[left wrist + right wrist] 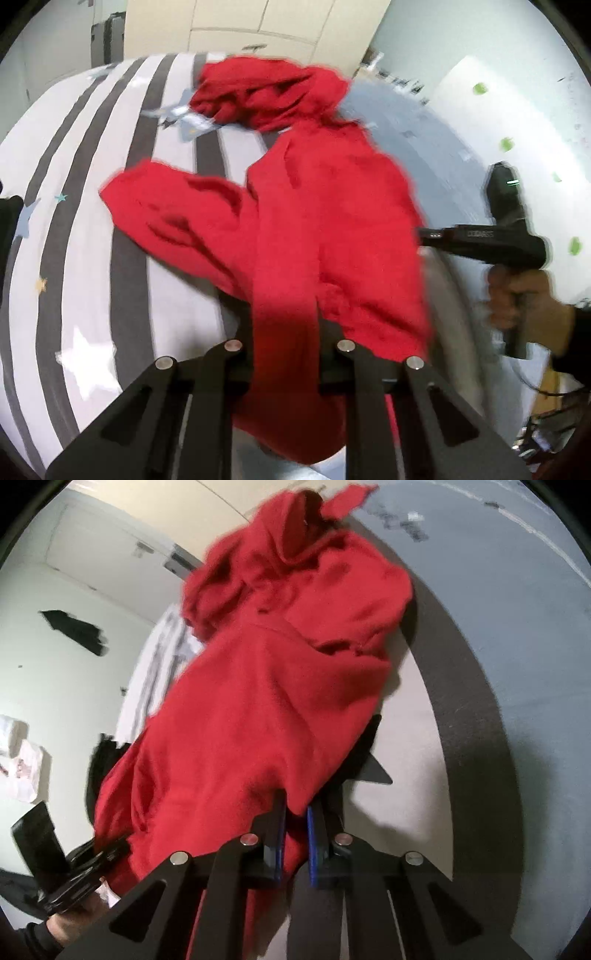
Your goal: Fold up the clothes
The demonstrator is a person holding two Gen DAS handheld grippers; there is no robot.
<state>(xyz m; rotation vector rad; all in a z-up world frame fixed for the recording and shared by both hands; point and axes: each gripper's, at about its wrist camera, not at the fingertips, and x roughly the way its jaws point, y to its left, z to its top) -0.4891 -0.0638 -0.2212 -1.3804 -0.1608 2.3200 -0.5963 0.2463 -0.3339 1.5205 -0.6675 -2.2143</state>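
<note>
Over the bed's striped sheet [74, 229] a red hooded garment [325, 221] hangs bunched and creased, its hood end crumpled toward the far edge and one sleeve lying out across the grey and white stripes. The left gripper [286, 339] is clenched on a band of the soft fleecy cloth. The right gripper [295, 812] pinches another fold between blue pads [313, 845]. Bare sheet with printed stars spreads toward the near left edge.

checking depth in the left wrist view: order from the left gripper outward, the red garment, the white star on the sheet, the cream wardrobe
1. red garment, clamped in the left gripper, centre
2. white star, on the striped sheet, lower left
3. cream wardrobe, beyond the bed, top
</note>
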